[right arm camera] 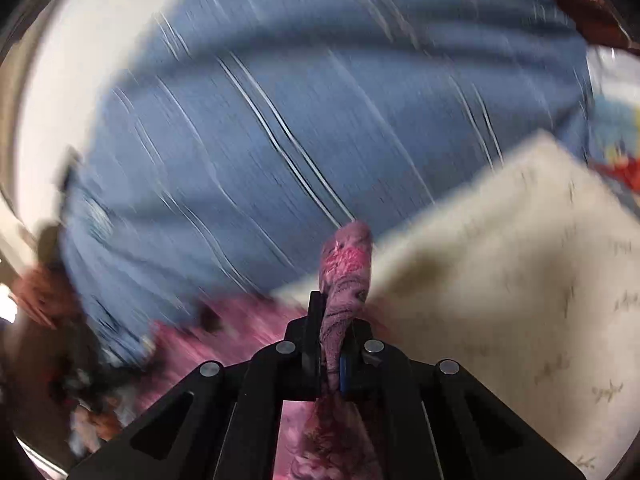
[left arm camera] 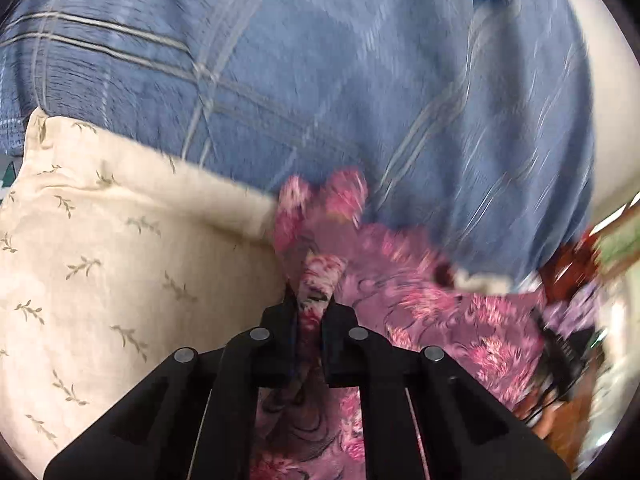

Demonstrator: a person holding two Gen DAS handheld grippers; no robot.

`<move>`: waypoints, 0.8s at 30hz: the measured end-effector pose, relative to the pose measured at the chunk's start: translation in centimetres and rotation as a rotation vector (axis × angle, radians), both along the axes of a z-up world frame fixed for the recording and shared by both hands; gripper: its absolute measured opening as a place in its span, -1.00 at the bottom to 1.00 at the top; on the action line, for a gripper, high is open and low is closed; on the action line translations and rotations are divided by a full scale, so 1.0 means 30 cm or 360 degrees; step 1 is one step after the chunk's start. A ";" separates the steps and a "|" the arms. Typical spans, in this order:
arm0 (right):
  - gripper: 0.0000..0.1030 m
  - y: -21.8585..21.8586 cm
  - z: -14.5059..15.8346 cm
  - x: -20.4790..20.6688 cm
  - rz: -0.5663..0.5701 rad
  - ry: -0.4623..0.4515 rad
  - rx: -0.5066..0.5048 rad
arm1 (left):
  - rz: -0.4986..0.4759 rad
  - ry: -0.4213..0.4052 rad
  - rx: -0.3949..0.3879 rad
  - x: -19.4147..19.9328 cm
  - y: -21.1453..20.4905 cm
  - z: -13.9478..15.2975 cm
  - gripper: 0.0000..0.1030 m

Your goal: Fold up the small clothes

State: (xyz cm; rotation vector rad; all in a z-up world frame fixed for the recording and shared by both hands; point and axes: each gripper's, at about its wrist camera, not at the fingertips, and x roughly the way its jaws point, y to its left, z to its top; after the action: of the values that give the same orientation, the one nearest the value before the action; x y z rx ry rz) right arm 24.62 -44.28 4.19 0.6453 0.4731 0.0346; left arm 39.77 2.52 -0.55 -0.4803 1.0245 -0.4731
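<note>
Left gripper (left arm camera: 314, 304) clamped on a bunched edge of the pink floral garment (left arm camera: 420, 312); right gripper (right arm camera: 334, 320) likewise pinching it. Beyond, cream leaf-print pillow (left arm camera: 100, 260), then blue plaid sheet (left arm camera: 320, 80); views blurred.

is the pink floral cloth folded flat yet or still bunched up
Bunched, not folded flat. The left gripper and right gripper each pinch a gathered wad of the pink floral cloth, the rest trailing crumpled over the blue bedsheet.
</note>
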 end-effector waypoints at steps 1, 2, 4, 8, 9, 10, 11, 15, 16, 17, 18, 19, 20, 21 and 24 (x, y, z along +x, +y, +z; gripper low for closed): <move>-0.91 -0.014 -0.006 0.007 -0.0025 0.0001 0.0023 | 0.0033 -0.0006 0.0024 0.013 0.009 -0.007 -0.91; -0.91 -0.022 -0.027 0.026 -0.0051 0.0052 0.0019 | 0.0061 0.0004 0.0067 0.028 0.016 -0.024 -0.91; -0.91 -0.042 -0.106 0.086 -0.0081 0.0235 0.0019 | 0.0116 0.0085 0.0142 0.064 0.020 -0.079 -0.92; -0.84 -0.060 -0.251 0.138 -0.0111 0.0521 0.0052 | 0.0169 0.0252 0.0155 0.099 0.048 -0.164 -0.91; -0.79 -0.061 -0.261 0.126 -0.0116 0.0537 0.0082 | 0.0175 0.0271 0.0138 0.094 0.057 -0.166 -0.90; -0.78 -0.061 -0.255 0.103 -0.0110 0.0513 0.0121 | 0.0174 0.0275 0.0115 0.080 0.074 -0.156 -0.88; -0.76 -0.062 -0.242 0.074 -0.0109 0.0473 0.0156 | 0.0161 0.0260 0.0110 0.061 0.086 -0.140 -0.88; -0.39 -0.061 -0.204 -0.118 -0.0073 0.0375 0.0223 | 0.0046 0.0193 0.0139 -0.091 0.147 -0.058 -0.31; -0.32 -0.056 -0.205 -0.170 -0.0062 0.0371 0.0223 | 0.0032 0.0185 0.0127 -0.135 0.162 -0.048 0.03; -0.30 -0.038 -0.211 -0.226 -0.0051 0.0371 0.0224 | 0.0018 0.0174 0.0107 -0.189 0.180 -0.038 0.09; -0.29 -0.020 -0.219 -0.282 -0.0041 0.0380 0.0227 | -0.0006 0.0160 0.0067 -0.262 0.197 -0.028 0.10; -0.29 -0.011 -0.217 -0.322 -0.0038 0.0389 0.0231 | -0.0026 0.0156 0.0029 -0.312 0.188 -0.020 0.10; -0.28 -0.016 -0.230 -0.382 -0.0042 0.0394 0.0236 | -0.0034 0.0161 -0.0026 -0.364 0.184 -0.022 0.10; -0.28 0.000 -0.244 -0.430 -0.0056 0.0398 0.0243 | -0.0021 0.0172 -0.0113 -0.427 0.202 -0.032 0.15; -0.22 0.040 -0.285 -0.545 -0.0101 0.0380 0.0318 | 0.0003 0.0237 -0.0251 -0.538 0.192 -0.079 0.30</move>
State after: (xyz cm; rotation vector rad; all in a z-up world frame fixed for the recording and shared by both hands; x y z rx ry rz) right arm 8.29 -43.07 -4.37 0.8652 0.6849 -0.0567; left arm 23.62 8.29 -2.93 -0.6648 1.1343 -0.5252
